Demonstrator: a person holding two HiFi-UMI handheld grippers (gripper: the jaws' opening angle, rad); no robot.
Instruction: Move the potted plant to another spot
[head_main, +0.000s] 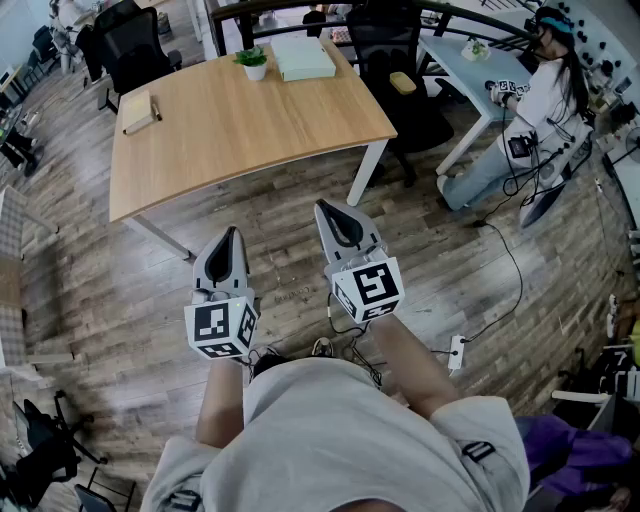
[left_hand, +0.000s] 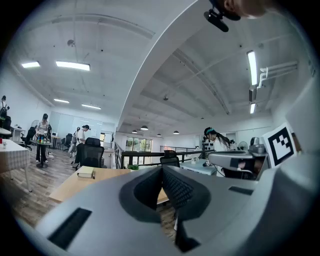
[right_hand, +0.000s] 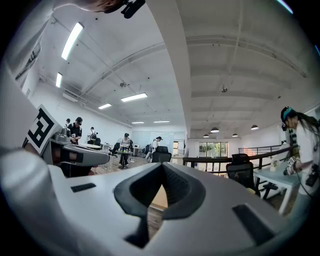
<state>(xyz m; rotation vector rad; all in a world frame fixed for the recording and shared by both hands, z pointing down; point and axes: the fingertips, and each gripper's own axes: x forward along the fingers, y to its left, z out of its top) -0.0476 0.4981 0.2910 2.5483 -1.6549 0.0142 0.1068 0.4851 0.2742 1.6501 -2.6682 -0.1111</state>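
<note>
I have the left gripper (head_main: 229, 245) and the right gripper (head_main: 336, 222) side by side above the grey-brown plank floor (head_main: 290, 215), both pointing level toward the light wooden rectangular surface (head_main: 250, 135) and well short of its near edge. In the left gripper view the dark ribbed pads of the left gripper (left_hand: 161, 174) meet at their tips with nothing between them; in the right gripper view the right gripper (right_hand: 162, 169) is likewise closed tip to tip and empty.

The small green potted plant in its white pot (head_main: 253, 63) stands upright at the far edge of the surface, near the far right corner, just beside a flat pale green box (head_main: 302, 57) on its right; I cannot tell whether the two touch. It also shows as a small green tuft (left_hand: 133, 167) in the left gripper view. A tan closed notebook (head_main: 138, 112) lies near the left edge of the surface, well apart from the plant. A black office chair (head_main: 395, 70) stands just past the right edge.
</note>
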